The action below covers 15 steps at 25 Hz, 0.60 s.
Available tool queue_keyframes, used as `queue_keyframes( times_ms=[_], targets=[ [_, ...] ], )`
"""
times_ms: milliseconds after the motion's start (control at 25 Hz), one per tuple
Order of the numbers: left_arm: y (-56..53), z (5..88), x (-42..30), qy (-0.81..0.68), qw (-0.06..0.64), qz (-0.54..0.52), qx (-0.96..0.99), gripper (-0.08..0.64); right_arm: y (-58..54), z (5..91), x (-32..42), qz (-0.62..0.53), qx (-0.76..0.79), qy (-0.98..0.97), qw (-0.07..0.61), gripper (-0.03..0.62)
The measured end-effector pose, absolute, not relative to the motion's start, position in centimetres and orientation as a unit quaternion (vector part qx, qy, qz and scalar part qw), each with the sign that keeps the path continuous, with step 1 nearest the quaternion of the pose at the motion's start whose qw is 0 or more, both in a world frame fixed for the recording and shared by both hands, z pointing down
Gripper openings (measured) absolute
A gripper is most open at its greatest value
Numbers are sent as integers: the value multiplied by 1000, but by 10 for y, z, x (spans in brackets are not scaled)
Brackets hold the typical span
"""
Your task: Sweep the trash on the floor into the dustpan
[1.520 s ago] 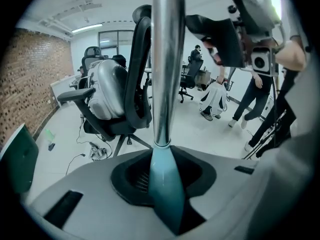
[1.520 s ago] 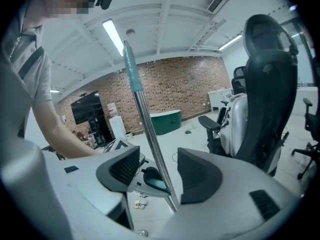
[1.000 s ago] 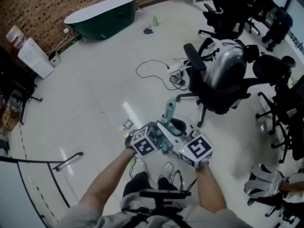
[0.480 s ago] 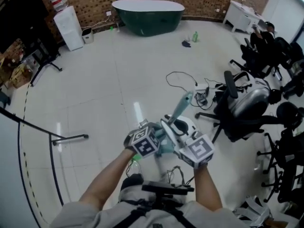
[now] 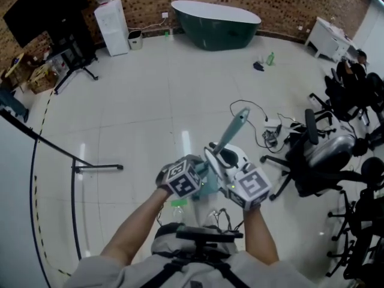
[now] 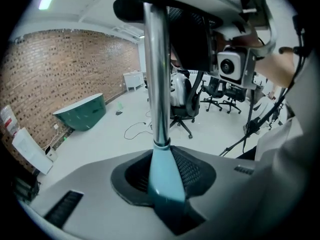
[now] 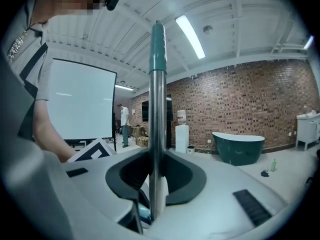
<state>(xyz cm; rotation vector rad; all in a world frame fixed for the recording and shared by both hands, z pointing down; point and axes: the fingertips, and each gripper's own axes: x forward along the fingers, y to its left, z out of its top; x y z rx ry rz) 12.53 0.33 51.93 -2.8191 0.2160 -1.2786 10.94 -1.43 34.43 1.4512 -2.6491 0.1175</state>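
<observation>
handle (image 5: 231,135), long, metal, teal at both ends, held just in front of the person's body at the bottom middle of the head view.

my left gripper (image 6: 161,179) has its jaws partly closed. they press on the teal collar (image 6: 162,166) where the bare metal tube begins. from there the tube runs up towards the other gripper's camera.

my right gripper (image 7: 154,184) grips the metal tube higher up, with its jaws set narrower. they have just been closing, with the tube between them. beyond this gripper the tube ends in a teal cap (image 7: 158,46). in the head view that capped end slants up and to the right, toward the office chairs (image 5: 327,155).

the lower end of the handle is hidden under the two grippers and the forearms (image 5: 135,233), so i cannot tell whether it carries a broom head or a dustpan. whether any trash lies close by on the pale tiled floor (image 5: 138,101) i cannot make out.

far off, near the dark green bathtub (image 5: 216,17), a green bottle (image 5: 270,57) stands beside a dark scrap (image 5: 258,66). both are too small to identify. a black cable (image 5: 252,110) loops on the floor near the chairs. the chairs at the right are cut off by the picture's edge.
</observation>
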Motion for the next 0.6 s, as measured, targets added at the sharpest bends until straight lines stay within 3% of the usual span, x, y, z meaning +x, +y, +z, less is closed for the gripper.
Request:
queue_keyframes(
  times_ms=[240, 600],
  targets=[
    [-26, 523, 70, 163, -59, -386, -906, 104, -20, 326, 185, 76, 513, -855, 9, 67],
    [-39, 519, 54, 203, -78, -386, -896, 104, -23, 330, 184, 52, 528, -847, 31, 71]
  ],
)
